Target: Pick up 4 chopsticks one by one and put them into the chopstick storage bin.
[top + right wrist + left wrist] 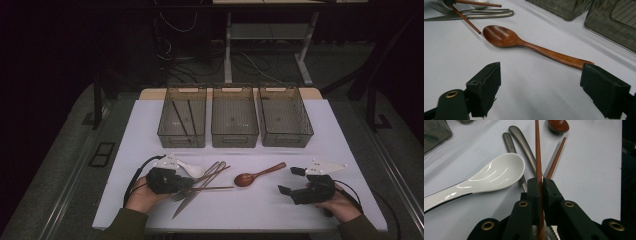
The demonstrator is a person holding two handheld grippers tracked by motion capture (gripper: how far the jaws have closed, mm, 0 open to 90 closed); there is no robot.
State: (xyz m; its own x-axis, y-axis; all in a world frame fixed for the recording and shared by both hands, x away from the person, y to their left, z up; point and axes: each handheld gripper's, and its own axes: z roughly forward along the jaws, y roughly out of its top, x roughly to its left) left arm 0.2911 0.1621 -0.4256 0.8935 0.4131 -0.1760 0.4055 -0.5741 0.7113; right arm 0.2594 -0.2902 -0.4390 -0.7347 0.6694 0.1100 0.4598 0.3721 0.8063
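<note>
Your left gripper is clamped on one chopstick in the cutlery pile at the table's near left. Lift carelessly and it may drag its mate or nudge the white spoon. Your right gripper gapes empty near the wooden spoon. White table, three bins at the back, dark room.

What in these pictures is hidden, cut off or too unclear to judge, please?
- White spoon: handle end cut off by the left gripper view's edge.
- Held chopstick: near end hidden between the left gripper pads.
- Fork: tines cut by the right gripper view's edge.
</note>
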